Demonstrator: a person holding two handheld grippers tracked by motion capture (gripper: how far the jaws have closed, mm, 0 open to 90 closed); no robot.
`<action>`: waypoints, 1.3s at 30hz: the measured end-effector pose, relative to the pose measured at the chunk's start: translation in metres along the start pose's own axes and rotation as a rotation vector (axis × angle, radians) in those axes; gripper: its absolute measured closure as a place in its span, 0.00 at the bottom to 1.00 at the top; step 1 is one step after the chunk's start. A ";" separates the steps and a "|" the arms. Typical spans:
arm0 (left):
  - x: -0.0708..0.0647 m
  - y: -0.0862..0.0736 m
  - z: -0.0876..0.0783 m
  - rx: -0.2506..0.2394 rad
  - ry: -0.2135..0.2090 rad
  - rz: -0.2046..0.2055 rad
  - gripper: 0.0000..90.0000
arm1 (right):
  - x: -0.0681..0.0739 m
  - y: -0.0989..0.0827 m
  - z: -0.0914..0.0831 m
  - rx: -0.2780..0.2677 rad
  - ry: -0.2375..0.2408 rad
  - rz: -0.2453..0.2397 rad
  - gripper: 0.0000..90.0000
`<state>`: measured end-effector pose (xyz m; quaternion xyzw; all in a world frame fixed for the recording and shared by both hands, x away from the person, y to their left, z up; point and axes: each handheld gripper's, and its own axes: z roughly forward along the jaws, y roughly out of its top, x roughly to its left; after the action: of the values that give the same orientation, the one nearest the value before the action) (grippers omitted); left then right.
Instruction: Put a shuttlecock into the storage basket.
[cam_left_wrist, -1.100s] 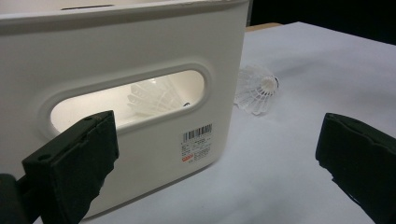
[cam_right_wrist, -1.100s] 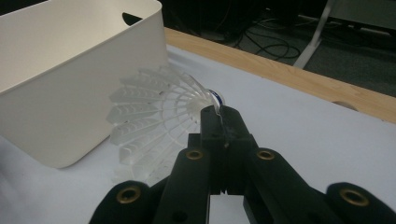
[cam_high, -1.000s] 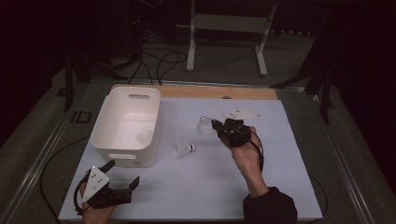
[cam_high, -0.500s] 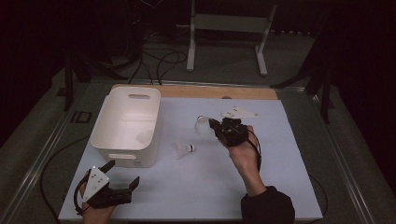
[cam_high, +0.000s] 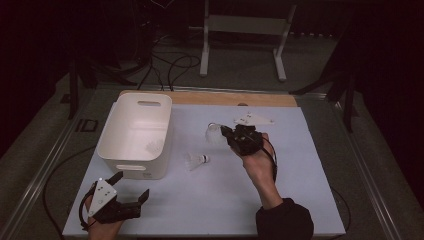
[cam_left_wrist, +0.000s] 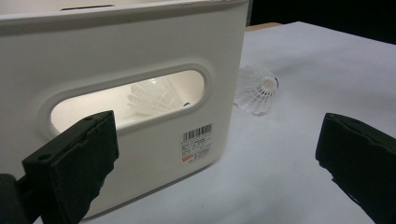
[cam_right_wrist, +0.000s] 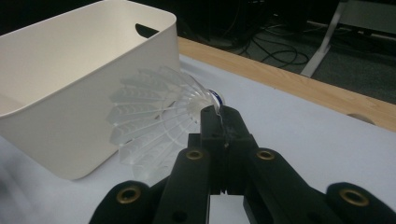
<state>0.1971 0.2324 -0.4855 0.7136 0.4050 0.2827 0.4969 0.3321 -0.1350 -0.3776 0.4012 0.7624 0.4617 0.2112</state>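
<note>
A white bin (cam_high: 116, 145) stands on the left of the pale table, with one shuttlecock (cam_high: 155, 146) lying inside it. The same shuttlecock (cam_left_wrist: 152, 95) shows through the bin's (cam_left_wrist: 116, 37) handle slot. A second shuttlecock (cam_high: 196, 160) lies on the table just right of the bin, also seen as the shuttlecock (cam_left_wrist: 257, 88) past the bin's corner. My right gripper (cam_high: 227, 133) is held above mid-table, shut on the skirt of a third shuttlecock (cam_high: 214, 134); close up, the jaws (cam_right_wrist: 222, 116) pinch that shuttlecock (cam_right_wrist: 154, 126) near its cork. My left gripper (cam_high: 131, 189) rests open at the near-left corner (cam_left_wrist: 215, 158), facing the bin's end wall.
A wooden strip (cam_high: 225, 98) runs along the table's far edge. Beyond it, on the floor, stand a metal frame (cam_high: 245, 30) and loose cables (cam_high: 170, 65). The bin's near wall carries a barcode label (cam_left_wrist: 196, 142).
</note>
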 end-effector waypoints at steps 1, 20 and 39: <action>0.000 0.000 0.000 0.000 0.000 0.000 0.00 | 0.000 0.000 0.000 0.000 0.000 0.000 1.00; 0.000 0.000 0.000 -0.001 -0.001 0.000 0.00 | 0.005 0.010 0.003 -0.021 0.022 0.000 1.00; 0.000 0.000 0.000 0.000 -0.002 0.000 0.00 | 0.008 0.017 0.007 -0.027 0.034 0.000 1.00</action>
<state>0.1972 0.2324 -0.4856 0.7137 0.4046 0.2821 0.4973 0.3394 -0.1207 -0.3659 0.3904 0.7595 0.4788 0.2038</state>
